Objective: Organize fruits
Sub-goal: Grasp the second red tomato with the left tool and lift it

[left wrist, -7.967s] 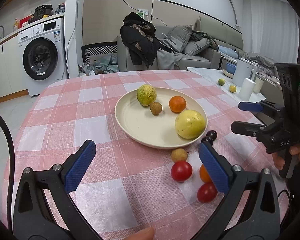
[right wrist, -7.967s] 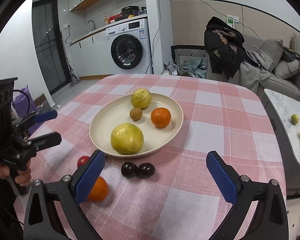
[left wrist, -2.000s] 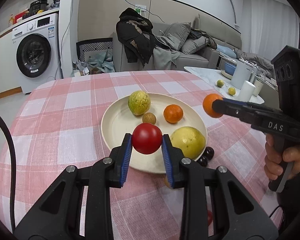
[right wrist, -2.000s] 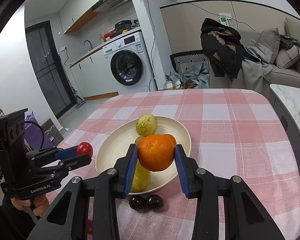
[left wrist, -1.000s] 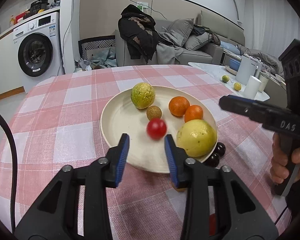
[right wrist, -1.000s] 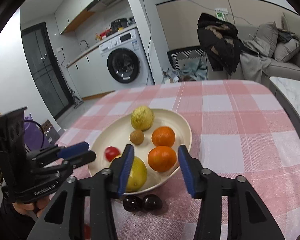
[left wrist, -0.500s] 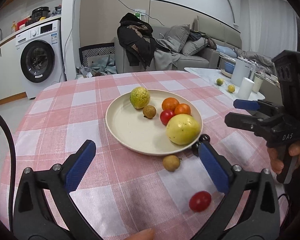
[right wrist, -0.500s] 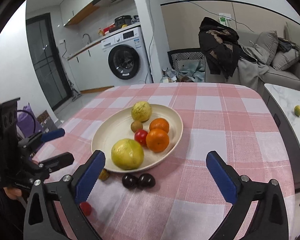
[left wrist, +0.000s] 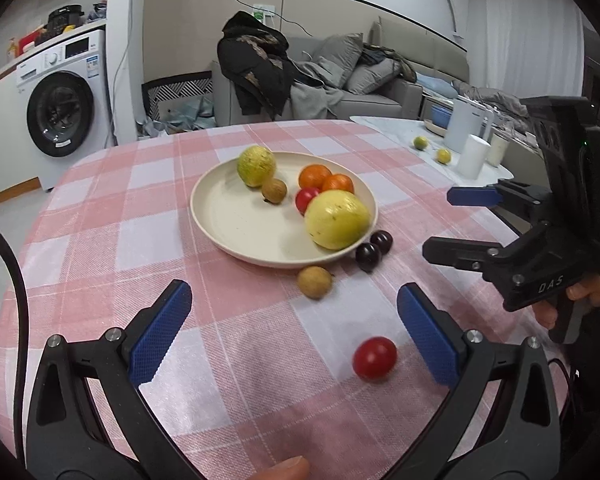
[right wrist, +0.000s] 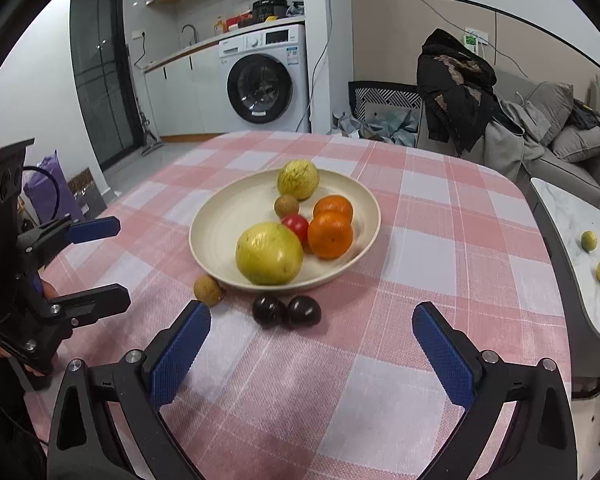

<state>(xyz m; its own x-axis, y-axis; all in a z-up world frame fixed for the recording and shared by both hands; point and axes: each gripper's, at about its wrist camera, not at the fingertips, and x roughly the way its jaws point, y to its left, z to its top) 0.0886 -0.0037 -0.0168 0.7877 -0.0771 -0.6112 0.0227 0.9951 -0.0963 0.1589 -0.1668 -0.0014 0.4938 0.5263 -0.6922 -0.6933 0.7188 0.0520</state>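
**Four fruits off the plate, both grippers empty**

Pink-check cloth over the counter (left wrist: 112, 216); washing machine and sofa behind. Cream plate (left wrist: 220, 216) sits mid-counter holding a green-yellow fruit (left wrist: 256, 166), a small brown one (left wrist: 275, 190), two oranges (left wrist: 326, 179), a red tomato (left wrist: 306, 200) and a large yellow fruit (left wrist: 337, 219) against the near rim.

Off the plate: brown longan-like fruit (left wrist: 315, 282) just beside the near rim; two dark plums (right wrist: 286, 311) touching each other, close to the rim; a second red tomato (left wrist: 375, 358) nearer the camera, well apart from the plate.

Left gripper (left wrist: 296, 338): jaws have just been opening, fingers spread wide, nothing between them; loose tomato lies on the cloth just inside the right finger (left wrist: 428, 340). Right gripper (right wrist: 312, 354): also just opened, fingers spread, empty, plums ahead of the gap.

Handling, as judged: all small, round, light, liable to roll on cloth. Tomato skin smooth and soft, so a gentle squeeze across the widest middle. Plums glossy, likely slippery; take one at a time, since they touch. Longan's rough shell is firmer and should grip well. Release low inside the plate, in the bare left part, to limit rolling.
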